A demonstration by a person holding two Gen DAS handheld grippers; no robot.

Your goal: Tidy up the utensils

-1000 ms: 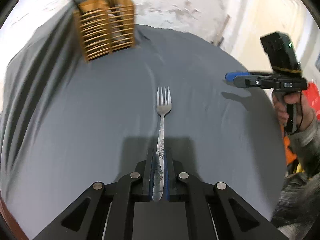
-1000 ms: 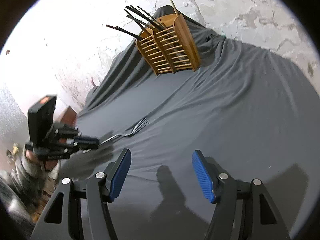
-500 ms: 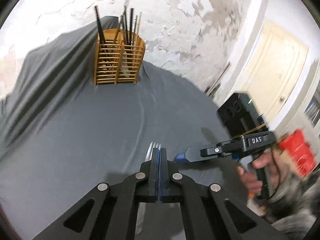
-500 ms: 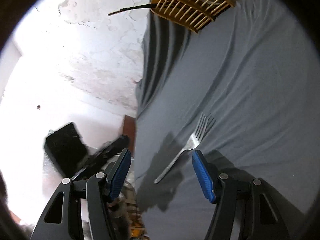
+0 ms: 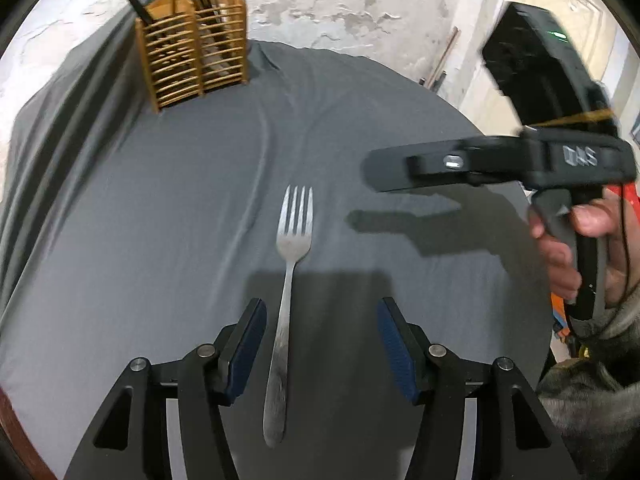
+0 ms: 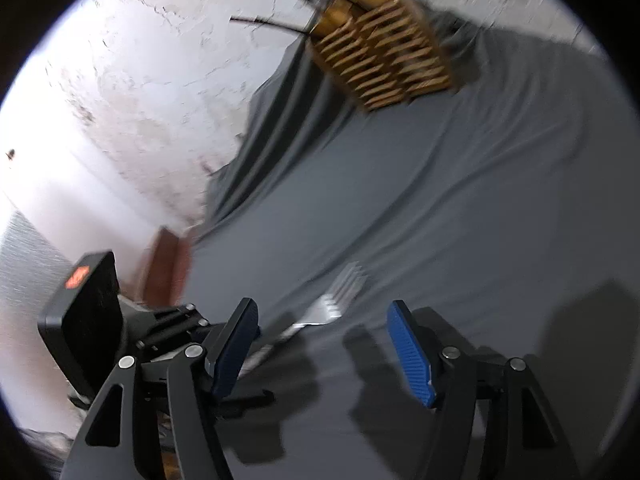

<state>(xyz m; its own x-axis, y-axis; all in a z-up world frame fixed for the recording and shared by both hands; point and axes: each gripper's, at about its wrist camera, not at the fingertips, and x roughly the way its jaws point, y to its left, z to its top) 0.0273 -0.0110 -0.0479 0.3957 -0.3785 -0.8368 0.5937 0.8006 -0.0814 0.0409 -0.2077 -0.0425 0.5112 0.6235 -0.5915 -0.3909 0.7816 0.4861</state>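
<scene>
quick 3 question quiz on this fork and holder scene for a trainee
1. True or false: the left gripper is shut on the fork.
2. Which way do the fork's tines point: A toward the wooden holder, B toward the camera?
3. Fill in: the fork lies on the grey ___.

Key: 1 false, its jaws are open with the handle between them. 2 A. 3 cloth.

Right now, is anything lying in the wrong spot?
Yes. The fork lies loose on the grey cloth, between the open left gripper fingers, while other utensils stand in the wooden holder.
</scene>
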